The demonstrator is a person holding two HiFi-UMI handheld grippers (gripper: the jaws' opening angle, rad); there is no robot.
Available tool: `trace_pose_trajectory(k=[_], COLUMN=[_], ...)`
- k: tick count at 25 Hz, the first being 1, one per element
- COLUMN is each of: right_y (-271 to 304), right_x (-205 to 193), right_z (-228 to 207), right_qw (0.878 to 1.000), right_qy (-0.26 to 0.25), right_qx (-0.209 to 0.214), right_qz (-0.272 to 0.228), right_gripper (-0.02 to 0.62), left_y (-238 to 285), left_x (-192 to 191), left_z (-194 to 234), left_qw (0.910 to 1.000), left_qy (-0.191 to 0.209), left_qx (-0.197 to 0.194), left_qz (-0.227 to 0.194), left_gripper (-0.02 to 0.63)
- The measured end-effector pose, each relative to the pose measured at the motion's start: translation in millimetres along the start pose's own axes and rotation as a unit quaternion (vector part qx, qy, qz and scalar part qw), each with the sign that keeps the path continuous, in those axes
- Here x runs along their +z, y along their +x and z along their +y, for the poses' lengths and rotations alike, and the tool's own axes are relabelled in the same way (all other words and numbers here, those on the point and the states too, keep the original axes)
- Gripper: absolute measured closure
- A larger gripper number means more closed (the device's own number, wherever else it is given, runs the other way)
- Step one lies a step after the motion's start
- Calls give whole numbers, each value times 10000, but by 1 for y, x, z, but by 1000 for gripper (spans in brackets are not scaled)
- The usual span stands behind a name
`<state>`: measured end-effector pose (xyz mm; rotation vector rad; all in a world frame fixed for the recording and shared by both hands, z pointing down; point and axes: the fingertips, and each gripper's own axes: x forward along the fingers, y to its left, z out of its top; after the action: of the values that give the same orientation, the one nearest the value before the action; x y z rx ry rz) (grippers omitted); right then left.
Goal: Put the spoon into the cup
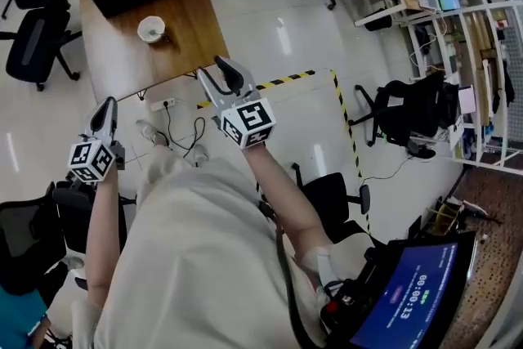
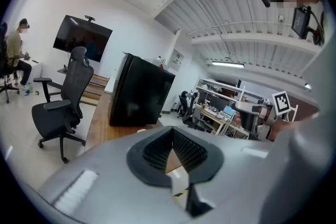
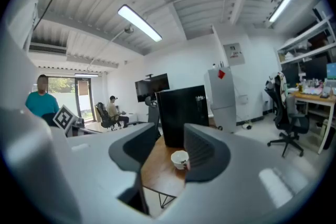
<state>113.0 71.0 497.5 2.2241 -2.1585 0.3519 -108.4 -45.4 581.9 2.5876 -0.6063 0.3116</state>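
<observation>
The cup point(image 1: 152, 29) stands well ahead of the nearer right gripper point(image 1: 218, 73), jaws parted and empty; the left gripper point(image 1: 105, 109) is clenched empty; no spoon shows.

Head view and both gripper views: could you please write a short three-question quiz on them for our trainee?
1. True or false: the right gripper is holding the cup.
2. The cup stands on: A) a tray, B) the wooden table, C) a stool.
3. Fill in: the gripper whose jaws meet at the tips, with nothing between them, is the ____ gripper.
Key: 1 false, its jaws stand apart and empty; 2 B; 3 left gripper.
</observation>
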Motion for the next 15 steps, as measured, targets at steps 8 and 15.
trace_pose_trajectory(k=[8,15], right_y=[-103,-147], right_x=[5,-21], right_z=[5,-13], right_qw=[9992,9984], right_qy=[-148,-405], right_qx=[39,-294], right_qz=[-380,-243], right_gripper=[437,442], left_y=[-45,-81], left_x=[-27,-40], left_z=[-78,-103], left_qw=[9996,9987], left_qy=[128,76], left_qx=[31,206], left_qz=[-262,-456], left_gripper=[604,604])
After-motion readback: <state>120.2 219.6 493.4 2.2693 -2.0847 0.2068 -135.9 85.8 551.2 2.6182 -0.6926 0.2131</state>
